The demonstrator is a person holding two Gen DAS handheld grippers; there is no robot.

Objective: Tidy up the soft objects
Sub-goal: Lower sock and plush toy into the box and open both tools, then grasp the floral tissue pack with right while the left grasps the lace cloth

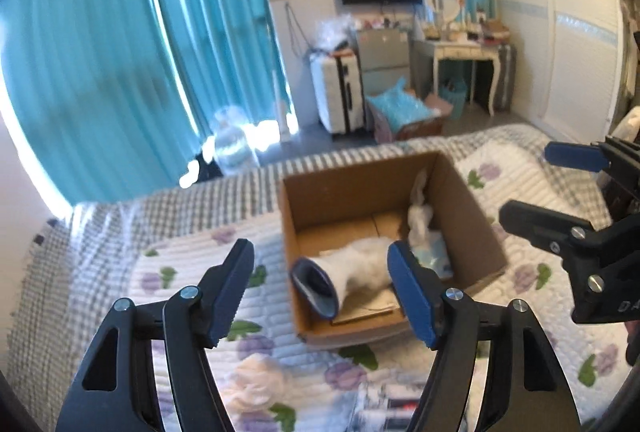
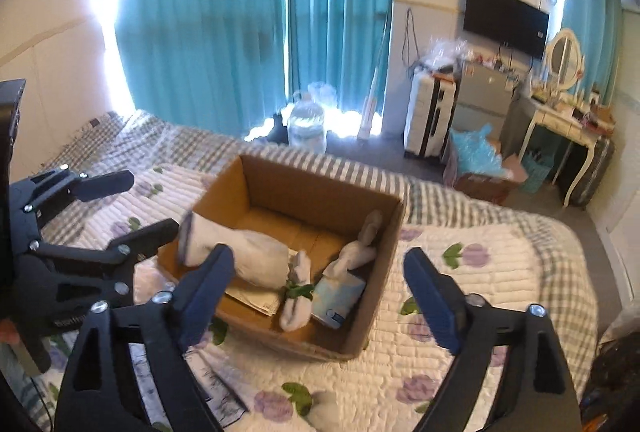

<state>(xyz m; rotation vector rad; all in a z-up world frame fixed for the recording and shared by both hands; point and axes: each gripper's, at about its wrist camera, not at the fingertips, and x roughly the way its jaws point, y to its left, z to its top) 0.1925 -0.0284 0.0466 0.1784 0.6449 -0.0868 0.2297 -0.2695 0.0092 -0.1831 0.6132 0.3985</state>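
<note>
An open cardboard box (image 1: 472, 216) (image 2: 376, 292) sits on the quilted bed. Inside lie a white fluffy slipper (image 1: 352, 272) (image 2: 240, 252), a white soft toy (image 1: 420, 220) (image 2: 360, 248), a rolled white sock (image 2: 298, 296) and a pale blue tissue pack (image 1: 434, 258) (image 2: 340, 296). My left gripper (image 1: 320, 292) is open and empty just above the box's near left corner; it also shows in the right wrist view (image 2: 132, 204). My right gripper (image 2: 320, 296) is open and empty over the box's near side; it also shows in the left wrist view (image 1: 536, 184). A white soft item (image 1: 256, 380) lies on the quilt below the left gripper.
The floral quilt (image 2: 500, 272) covers the bed around the box. Printed papers (image 1: 384, 404) (image 2: 224, 392) lie on the bed close to me. Beyond the bed stand teal curtains (image 1: 100, 52), a water bottle (image 2: 306, 128), a suitcase (image 1: 338, 92), a dressing table (image 1: 468, 52) and a wardrobe (image 1: 576, 32).
</note>
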